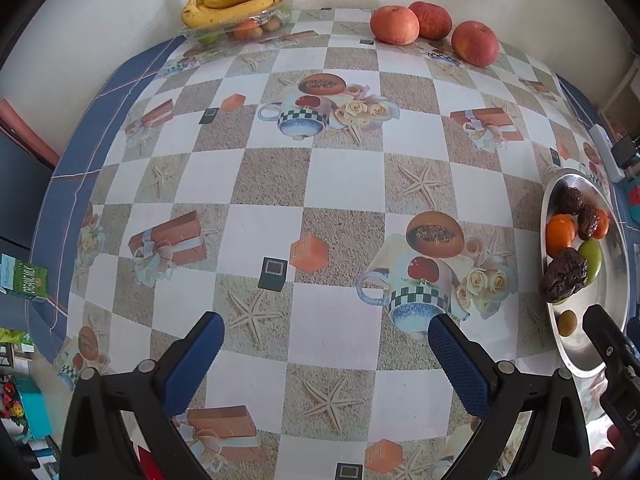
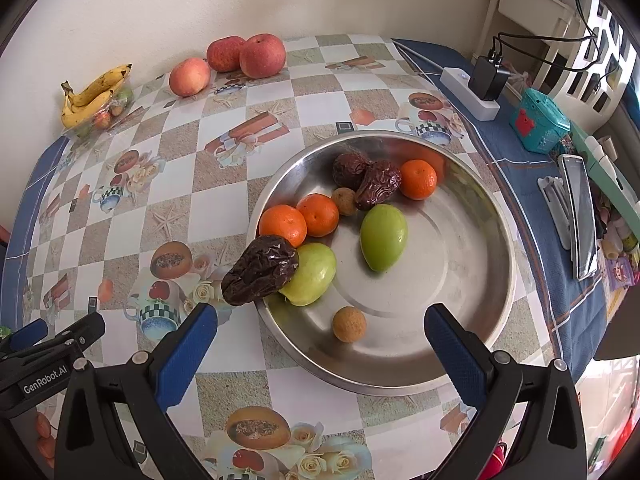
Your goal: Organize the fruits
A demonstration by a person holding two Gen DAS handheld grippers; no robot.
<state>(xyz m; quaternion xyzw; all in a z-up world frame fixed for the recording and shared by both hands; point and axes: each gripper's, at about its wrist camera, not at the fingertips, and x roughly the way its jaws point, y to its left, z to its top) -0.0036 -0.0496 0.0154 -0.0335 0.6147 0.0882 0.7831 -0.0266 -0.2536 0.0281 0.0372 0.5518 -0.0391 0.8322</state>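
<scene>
Both hand-held grippers, left (image 1: 326, 338) and right (image 2: 320, 330), spread, empty. Metal bowl (image 2: 472, 344) mid-frame; apples (image 2: 262, 56), bananas (image 2: 94, 94) upper left.

The right gripper (image 2: 320, 340) hangs over the near rim of a steel bowl (image 2: 472, 280), its blue-padded jaws wide apart with nothing between them. The bowl sits toward the table's right edge and holds 3 oranges (image 2: 283, 226), 2 green fruits (image 2: 383, 237), 2 small tan round fruits (image 2: 349, 324) and 3 dark wrinkled dates; 1 date (image 2: 260, 270) rests across the bowl's left rim against a green fruit. At the table's far edge lie 3 apples (image 2: 262, 55), and in the far left corner a bunch of bananas (image 2: 94, 94) tops a clear tray. The left gripper (image 2: 48, 344) shows at the near left edge.
</scene>
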